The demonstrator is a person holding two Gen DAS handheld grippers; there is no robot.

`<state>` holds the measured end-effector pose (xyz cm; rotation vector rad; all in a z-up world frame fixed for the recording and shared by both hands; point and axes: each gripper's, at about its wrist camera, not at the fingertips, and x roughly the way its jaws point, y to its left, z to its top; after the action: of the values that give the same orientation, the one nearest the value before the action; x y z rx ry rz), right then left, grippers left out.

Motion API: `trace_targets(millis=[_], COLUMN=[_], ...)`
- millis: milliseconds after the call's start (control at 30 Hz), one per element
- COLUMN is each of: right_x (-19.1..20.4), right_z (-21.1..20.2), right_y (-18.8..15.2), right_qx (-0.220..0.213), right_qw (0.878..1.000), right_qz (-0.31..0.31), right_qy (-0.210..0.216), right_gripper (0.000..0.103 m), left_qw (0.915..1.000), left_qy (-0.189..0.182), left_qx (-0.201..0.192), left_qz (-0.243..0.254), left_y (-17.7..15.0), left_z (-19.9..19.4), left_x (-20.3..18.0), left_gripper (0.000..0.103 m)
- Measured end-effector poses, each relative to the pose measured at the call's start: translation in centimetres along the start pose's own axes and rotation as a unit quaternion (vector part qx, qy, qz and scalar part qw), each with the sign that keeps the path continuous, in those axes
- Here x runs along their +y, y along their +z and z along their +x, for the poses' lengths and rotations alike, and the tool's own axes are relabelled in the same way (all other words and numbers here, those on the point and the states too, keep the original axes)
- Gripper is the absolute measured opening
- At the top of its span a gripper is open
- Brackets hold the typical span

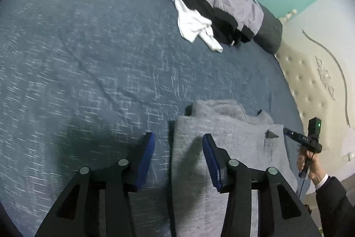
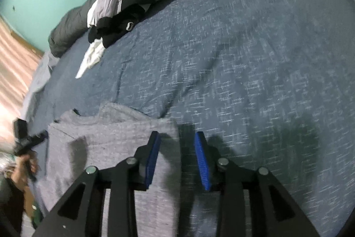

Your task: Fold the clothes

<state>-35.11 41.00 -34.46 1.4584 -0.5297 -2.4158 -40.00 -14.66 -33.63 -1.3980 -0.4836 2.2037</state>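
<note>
The jaws of both grippers stand apart with nothing pressed between their blue pads. The left gripper [image 1: 178, 138] hangs over the left edge of a folded grey garment [image 1: 224, 132], one pad above the blue bedspread [image 1: 88, 48] and the other above the grey cloth. The right gripper [image 2: 177, 137] straddles the garment's right edge in the same manner, its left pad over the grey garment [image 2: 115, 139] and its right pad over the bedspread [image 2: 244, 59]; whether the tips touch the fabric I cannot tell.

The garment lies flat on the bed at the near side, folded into a rough rectangle. Well beyond it, by a dark grey rolled duvet [image 1: 269, 34], sits a heap of unfolded clothes [image 1: 210, 8]: white, black and light grey pieces tangled together. In the left wrist view a hand [image 1: 309, 164] in a dark sleeve grips the other gripper's handle, with a cream tufted headboard [image 1: 310, 72] behind it. The wall behind the bed is turquoise.
</note>
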Motion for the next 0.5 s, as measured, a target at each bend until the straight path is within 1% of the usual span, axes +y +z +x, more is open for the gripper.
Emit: trace_targets(millis=[67,100,133,200,233,267,333,433,500], right_x=[0.4,0.9,1.3,2.0,2.2,2.4,2.8,3.3,3.0], right_z=[0.3,0.5,0.8,1.2,1.3,1.3,0.7,-0.8,-2.1], right_y=[-0.2,-0.3,-0.5,-0.7,-0.8,-0.8,-0.8,-0.6,-0.3], right_qx=[0.006,0.01,0.015,0.022,0.022,0.018,0.005,-0.023,-0.047], right_qw=[1.0,1.0,0.999,0.998,0.998,0.997,0.997,0.995,0.994], right_qz=[-0.013,-0.027,-0.043,-0.06,-0.063,-0.067,-0.078,-0.094,-0.088], right_qy=[0.01,0.01,0.002,-0.011,-0.011,-0.013,-0.019,-0.029,-0.037], right_gripper=[0.033,0.033,0.033,0.019,0.012,0.007,0.003,0.003,0.002], left_qw=[0.9999,0.9999,0.9998,0.9997,0.9994,0.9991,0.9983,0.9974,0.9972], left_qy=[0.005,0.002,-0.003,-0.004,0.001,0.004,0.006,0.01,0.012], left_qx=[0.006,0.007,0.008,0.011,0.011,0.01,0.004,-0.016,-0.026], left_qz=[0.012,0.014,0.016,0.023,0.032,0.041,0.058,0.07,0.069], left_y=[-0.1,-0.1,-0.2,-0.3,-0.3,-0.4,-0.4,-0.1,0.3], left_z=[0.7,0.9,1.0,1.2,1.2,1.1,0.5,-1.0,-1.9], left_x=[-0.4,-0.5,-0.6,-0.9,-1.2,-1.6,-2.2,-2.7,-2.7], left_gripper=[0.048,0.048,0.045,0.016,0.012,0.005,0.004,0.003,0.003])
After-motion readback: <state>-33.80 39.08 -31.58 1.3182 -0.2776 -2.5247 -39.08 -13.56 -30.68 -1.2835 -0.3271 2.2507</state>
